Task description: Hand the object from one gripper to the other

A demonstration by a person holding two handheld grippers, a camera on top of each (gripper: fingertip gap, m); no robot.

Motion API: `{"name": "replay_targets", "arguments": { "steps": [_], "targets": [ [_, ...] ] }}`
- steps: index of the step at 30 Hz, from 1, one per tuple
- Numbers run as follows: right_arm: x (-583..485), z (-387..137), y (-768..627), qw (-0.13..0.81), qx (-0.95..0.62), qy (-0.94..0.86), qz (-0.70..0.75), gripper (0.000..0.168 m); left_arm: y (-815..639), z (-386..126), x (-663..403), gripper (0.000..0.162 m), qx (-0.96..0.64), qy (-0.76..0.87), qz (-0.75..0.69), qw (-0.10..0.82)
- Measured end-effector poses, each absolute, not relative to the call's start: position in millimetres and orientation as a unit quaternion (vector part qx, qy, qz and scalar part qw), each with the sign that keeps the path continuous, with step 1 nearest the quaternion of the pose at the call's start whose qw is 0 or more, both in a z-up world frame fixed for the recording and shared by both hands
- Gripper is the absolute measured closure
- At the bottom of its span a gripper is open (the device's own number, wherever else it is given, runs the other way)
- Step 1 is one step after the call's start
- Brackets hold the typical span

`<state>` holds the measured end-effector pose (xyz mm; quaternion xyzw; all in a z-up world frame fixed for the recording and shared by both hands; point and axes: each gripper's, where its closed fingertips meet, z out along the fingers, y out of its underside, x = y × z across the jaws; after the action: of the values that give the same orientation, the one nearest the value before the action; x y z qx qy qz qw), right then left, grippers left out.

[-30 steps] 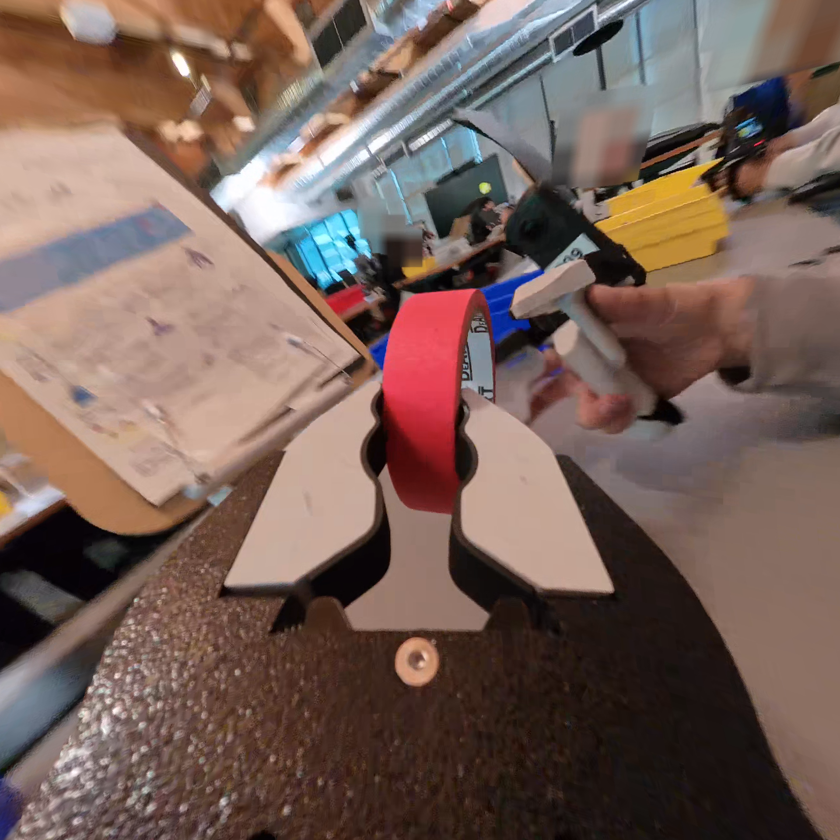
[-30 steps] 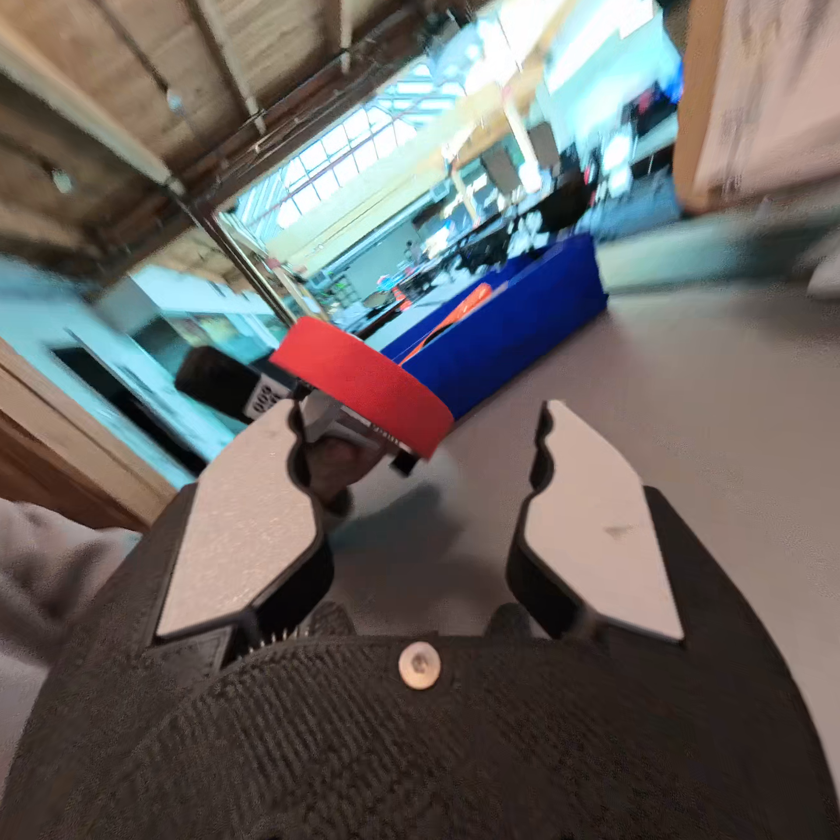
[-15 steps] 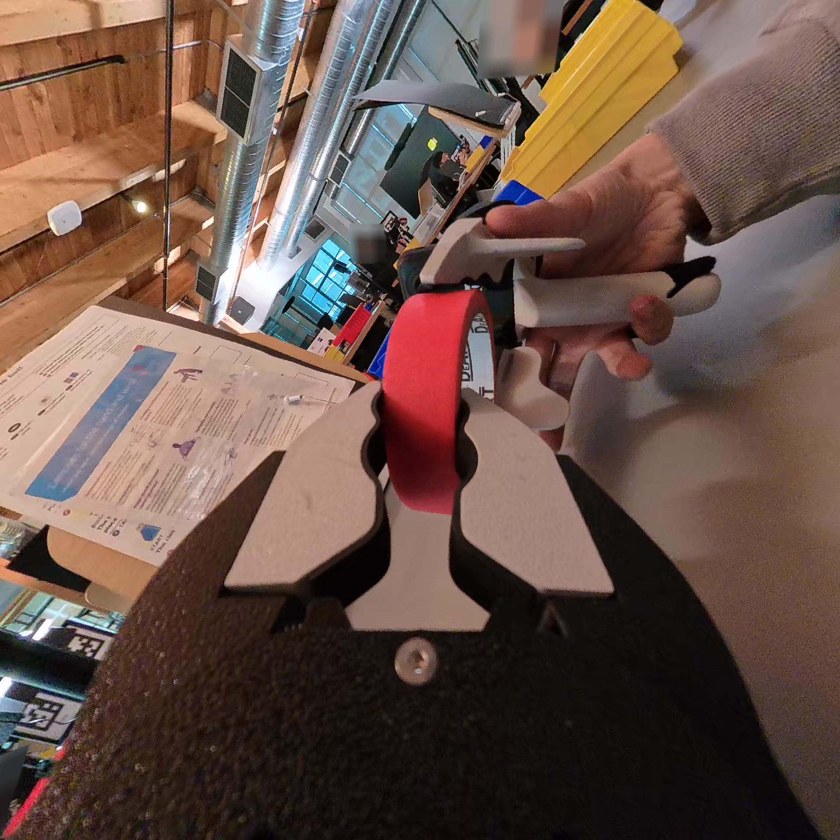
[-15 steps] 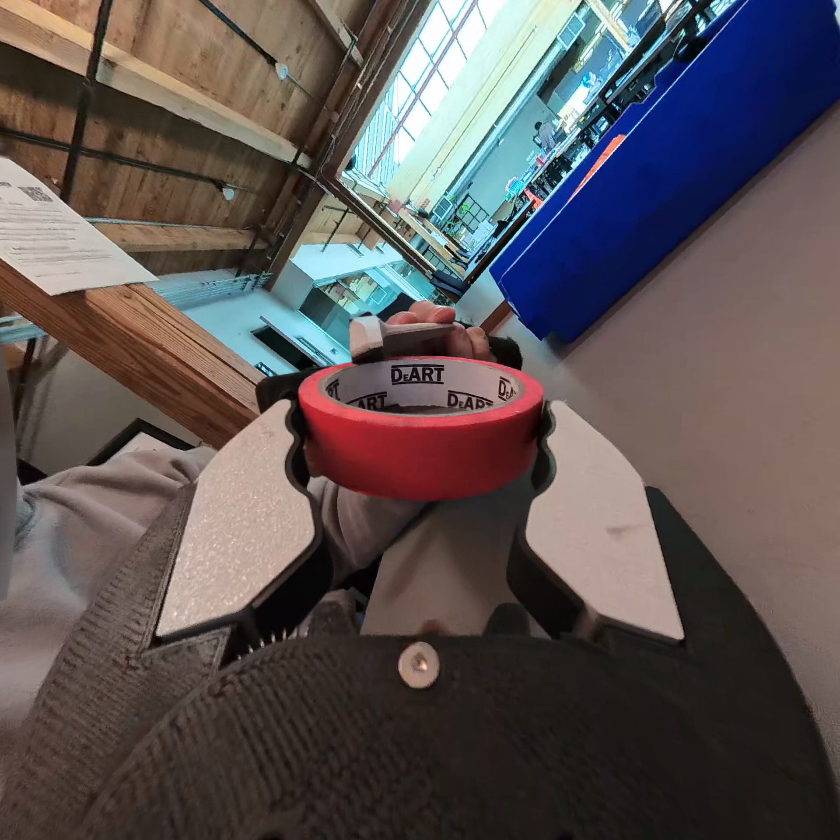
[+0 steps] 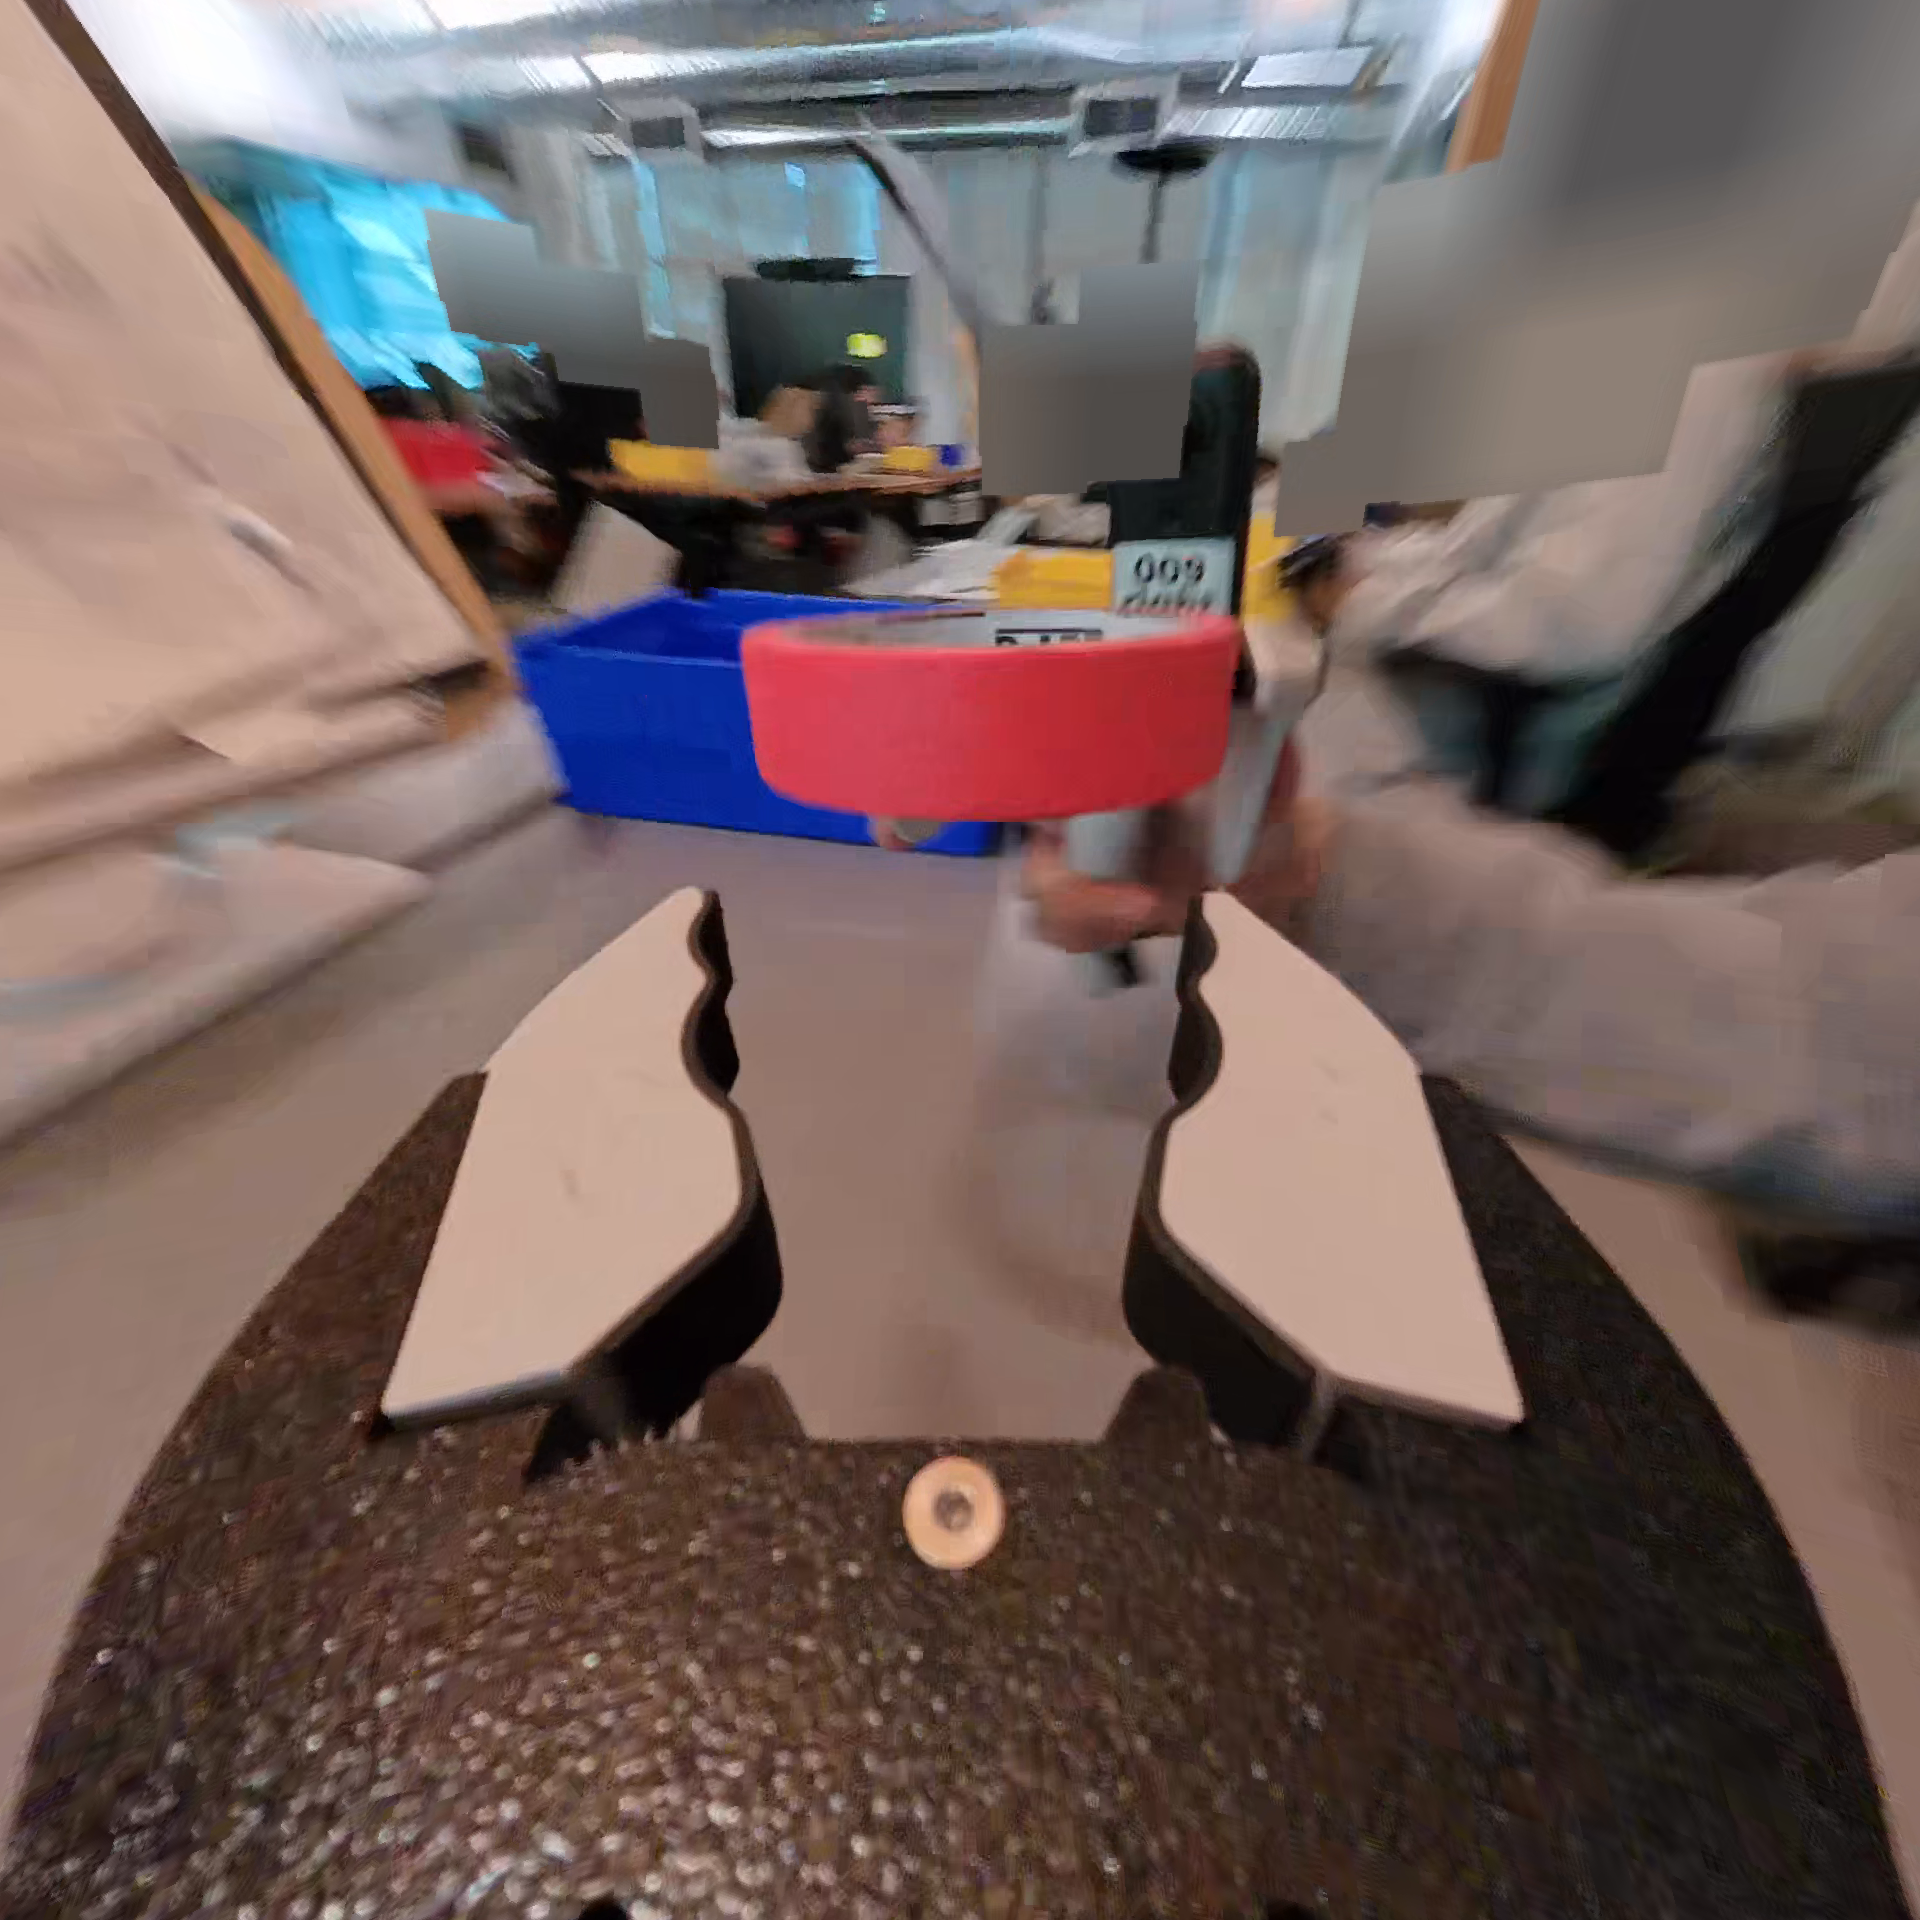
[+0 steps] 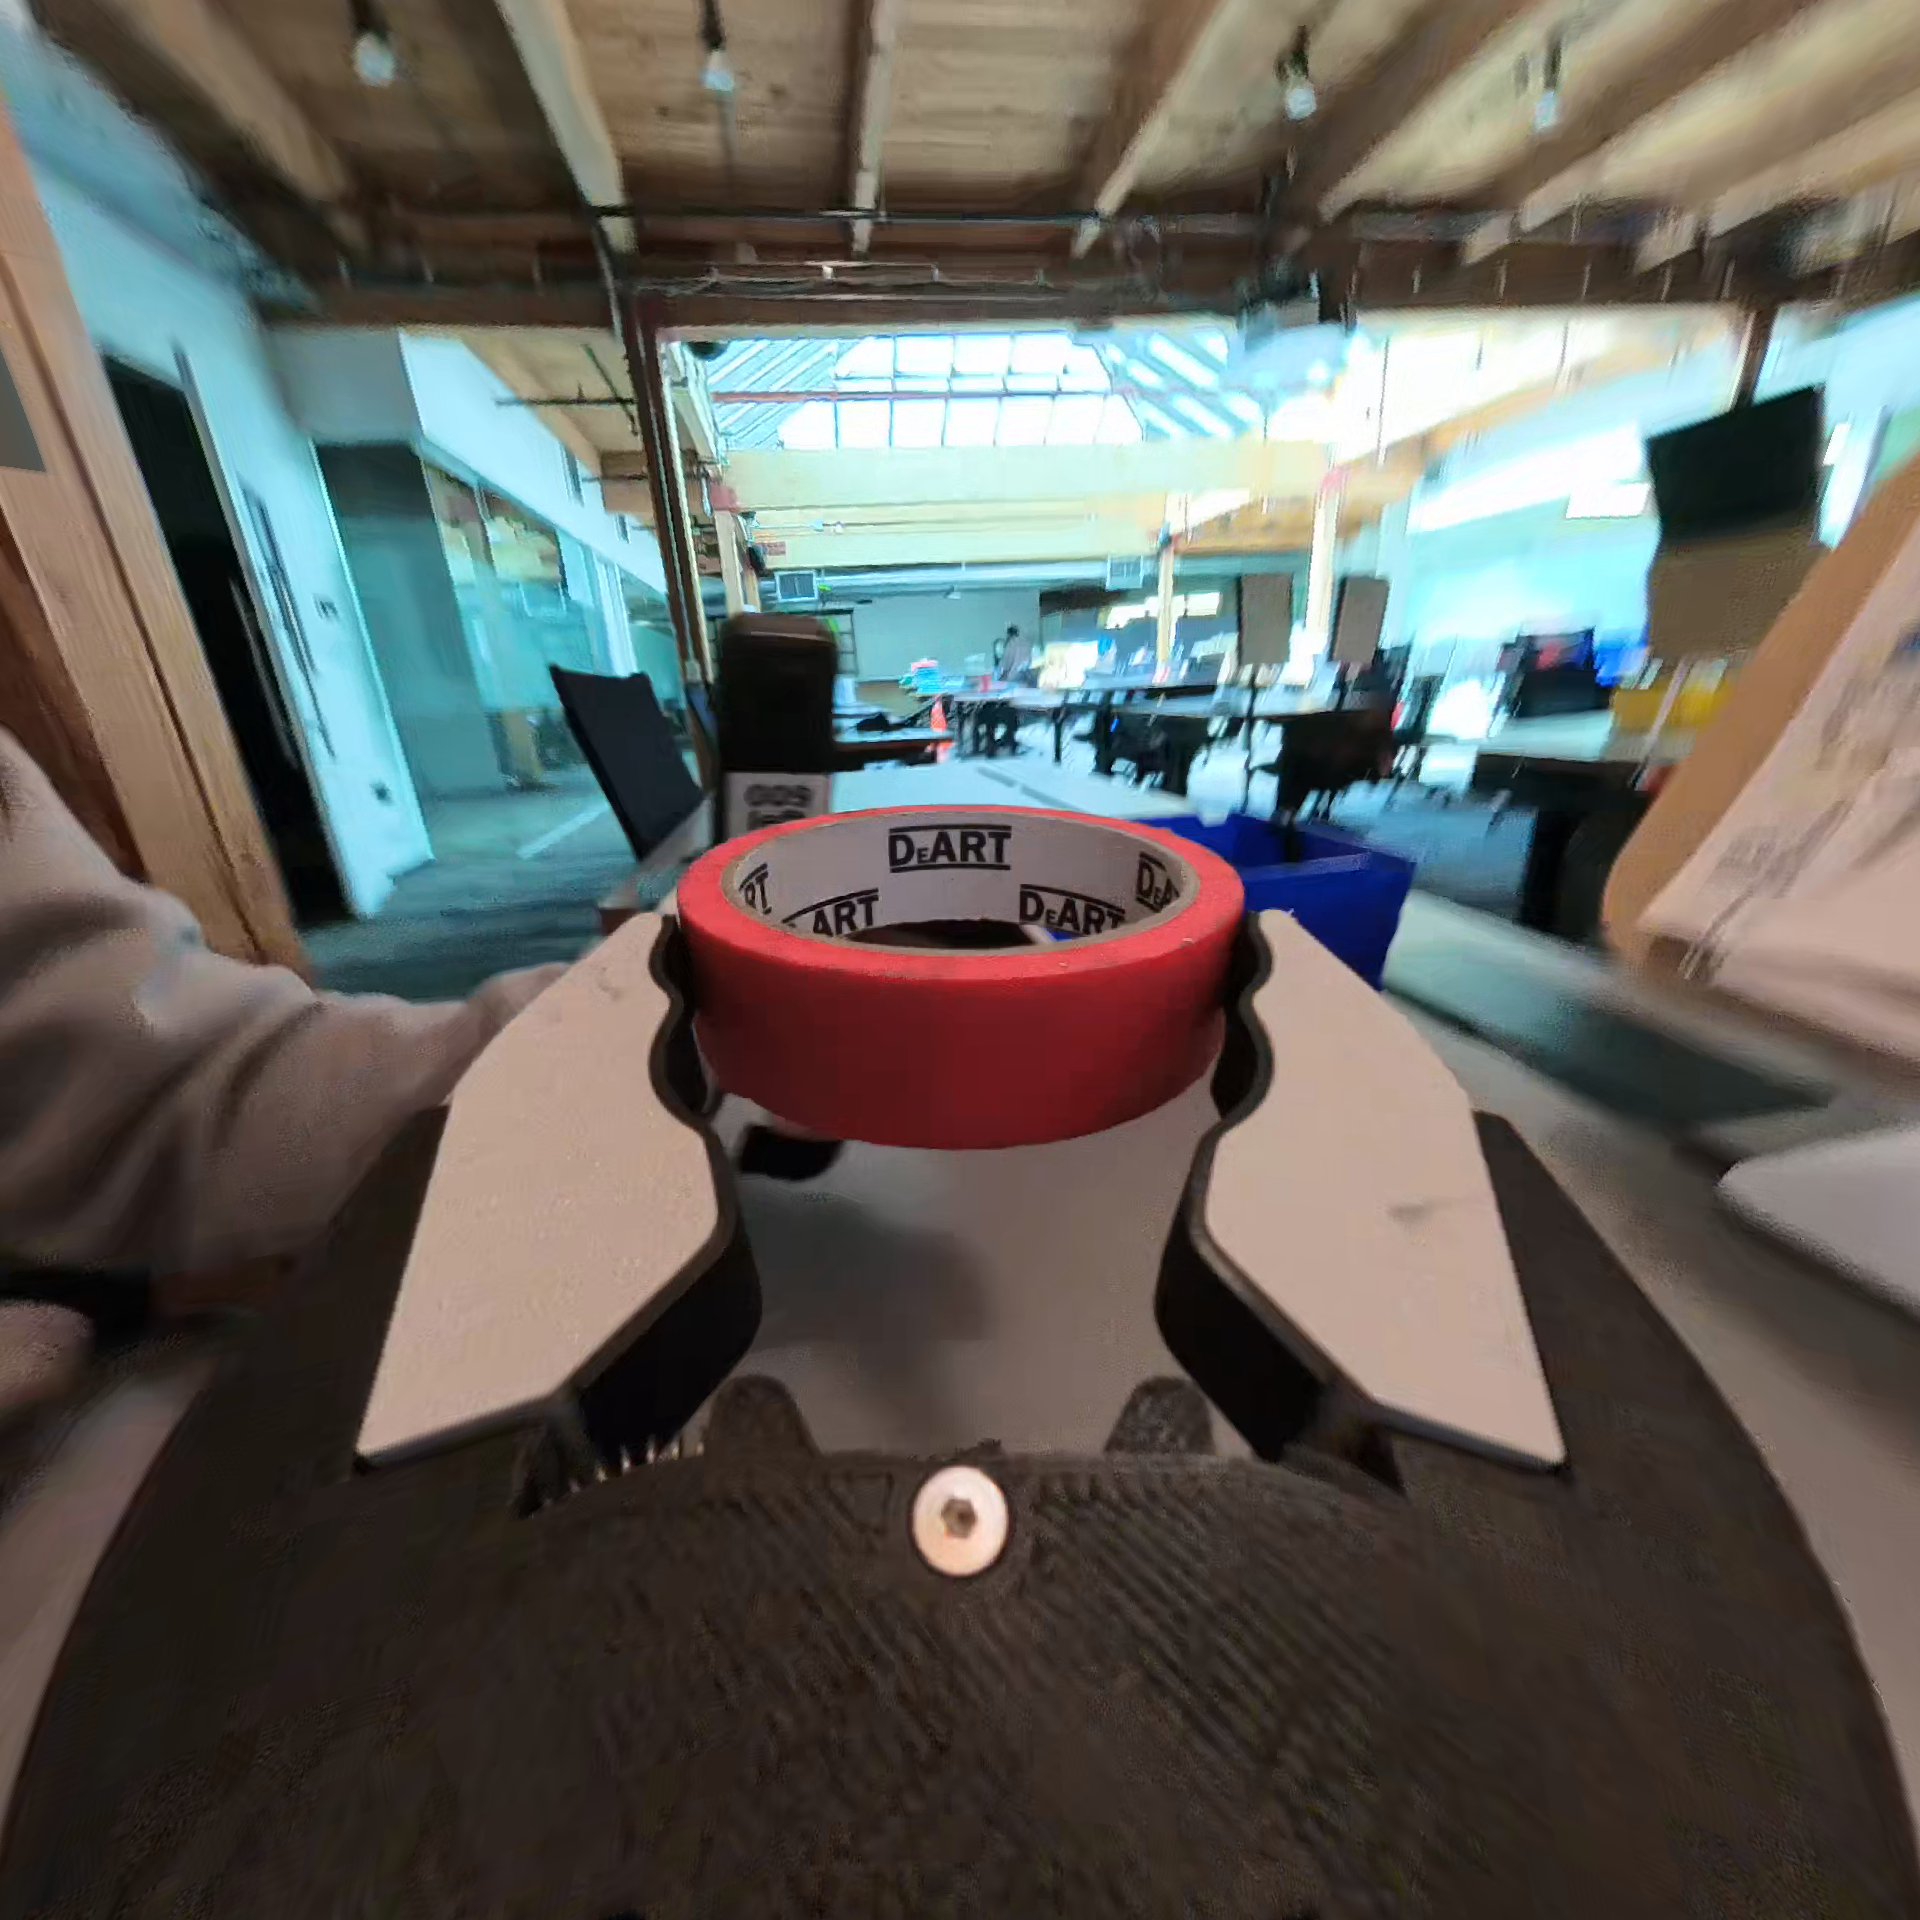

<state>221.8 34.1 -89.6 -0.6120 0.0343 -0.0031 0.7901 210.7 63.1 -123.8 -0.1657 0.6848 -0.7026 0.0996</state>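
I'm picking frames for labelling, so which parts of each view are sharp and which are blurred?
Left wrist view: the open left gripper is crisp, but the red tape roll, the blue bin and the sleeve are motion-smeared. Right wrist view: the tape roll and the right gripper clamping it are sharp; the room's edges smear, with wide-angle bending.

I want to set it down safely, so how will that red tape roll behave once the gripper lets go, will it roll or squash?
The red tape roll looks stiff: the right gripper clamps its sides and the ring stays round. It is held flat, hole up, so set down this way it probably sits still; on edge it would likely roll. Being a hollow ring, it is probably light.
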Motion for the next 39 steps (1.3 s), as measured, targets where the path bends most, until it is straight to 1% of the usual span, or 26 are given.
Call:
{"name": "replay_targets", "arguments": {
  "steps": [1, 2, 3, 4, 5, 6, 8, 10, 12, 15, 17, 18, 19, 21, 22, 24, 25, 28, 29, 31, 35, 37, 39],
  "targets": [
    [216.3, -84.9, 32.0, 0.796, -0.604, 0.003, -0.041, 0.07, 59.7, -120.5, 203.1, 0.08, -0.176, 0.672, -0.719, 0.019],
    [212.7, -83.7, 31.3, 0.793, -0.605, -0.02, -0.072, 0.07, 58.5, -118.0, 198.1, 0.091, -0.187, 0.658, -0.728, -0.048],
    [209.7, -86.4, 32.3, 0.782, -0.614, -0.04, -0.095, 0.07, 58.3, -117.1, 196.4, 0.102, -0.202, 0.644, -0.731, -0.101],
    [206.8, -90.5, 33.9, 0.769, -0.624, -0.064, -0.119, 0.07, 58.0, -116.4, 193.5, 0.102, -0.209, 0.629, -0.734, -0.146],
    [205.1, -94.1, 35.6, 0.759, -0.629, -0.084, -0.147, 0.07, 57.5, -115.5, 189.6, 0.107, -0.209, 0.618, -0.736, -0.183],
    [202.5, -97.4, 37.4, 0.75, -0.631, -0.105, -0.168, 0.07, 56.4, -115.2, 186.6, 0.112, -0.209, 0.611, -0.734, -0.21],
    [199.2, -103.0, 41.5, 0.735, -0.643, -0.123, -0.178, 0.069, 52.8, -116.8, 180.9, 0.112, -0.208, 0.608, -0.725, -0.248],
    [196.9, -108.3, 45.1, 0.719, -0.653, -0.14, -0.191, 0.07, 50.1, -119.1, 182.6, 0.113, -0.221, 0.605, -0.72, -0.259],
    [199.9, -111.0, 46.1, 0.707, -0.661, -0.14, -0.209, 0.07, 49.9, -123.3, 189.0, 0.124, -0.237, 0.607, -0.717, -0.247],
    [205.4, -119.2, 46.6, 0.691, -0.675, -0.133, -0.221, 0.07, 50.8, -128.1, 194.6, 0.125, -0.241, 0.613, -0.72, -0.219],
    [210.8, -124.5, 46.6, 0.686, -0.687, -0.109, -0.215, 0.07, 53.2, -131.5, 202.6, 0.128, -0.252, 0.616, -0.724, -0.183],
    [213.1, -117.6, 44.6, 0.706, -0.675, -0.081, -0.199, 0.077, 55.0, -133.6, 206.6, 0.132, -0.248, 0.624, -0.726, -0.148],
    [213.6, -107.3, 40.6, 0.734, -0.654, -0.056, -0.171, 0.076, 57.4, -136.4, 210.2, 0.133, -0.244, 0.638, -0.722, -0.11],
    [220.8, -96.8, 30.6, 0.769, -0.632, 0.006, -0.096, 0.081, 62.5, -138.5, 216.0, 0.135, -0.242, 0.655, -0.714, -0.056],
    [231.5, -98.9, 27.5, 0.772, -0.631, 0.053, -0.061, 0.082, 64.3, -134.3, 217.1, 0.135, -0.236, 0.649, -0.722, -0.043],
    [247.2, -110.1, 26.6, 0.768, -0.629, 0.121, 0.002, 0.077, 67.0, -121.6, 214.9, 0.135, -0.214, 0.628, -0.748, -0.029],
    [245.3, -114.9, 29.3, 0.766, -0.63, 0.125, 0.033, 0.083, 67.7, -116.4, 212.0, 0.135, -0.202, 0.62, -0.757, -0.029],
    [226.2, -122.4, 42.2, 0.758, -0.639, 0.089, 0.092, 0.119, 66.9, -111.3, 204.0, 0.135, -0.171, 0.621, -0.765, -0.028],
    [222.7, -123.4, 46.0, 0.756, -0.643, 0.082, 0.094, 0.122, 66.6, -109.4, 201.4, 0.135, -0.161, 0.62, -0.767, -0.028],
    [222.7, -124.6, 49.7, 0.754, -0.648, 0.077, 0.071, 0.138, 66.4, -105.4, 195.3, 0.135, -0.143, 0.619, -0.772, -0.033],
    [219.2, -125.2, 47.3, 0.74, -0.67, 0.043, 0.041, 0.14, 64.4, -105.9, 190.8, 0.134, -0.122, 0.631, -0.766, -0.016],
    [221.5, -117.2, 44.0, 0.747, -0.664, 0.035, 0.0, 0.14, 64.1, -107.1, 193.3, 0.134, -0.118, 0.644, -0.755, 0.021],
    [227.1, -115.7, 42.5, 0.729, -0.68, 0.026, -0.077, 0.14, 67.2, -111.4, 203.7, 0.134, -0.136, 0.663, -0.732, 0.08]
  ]
}}
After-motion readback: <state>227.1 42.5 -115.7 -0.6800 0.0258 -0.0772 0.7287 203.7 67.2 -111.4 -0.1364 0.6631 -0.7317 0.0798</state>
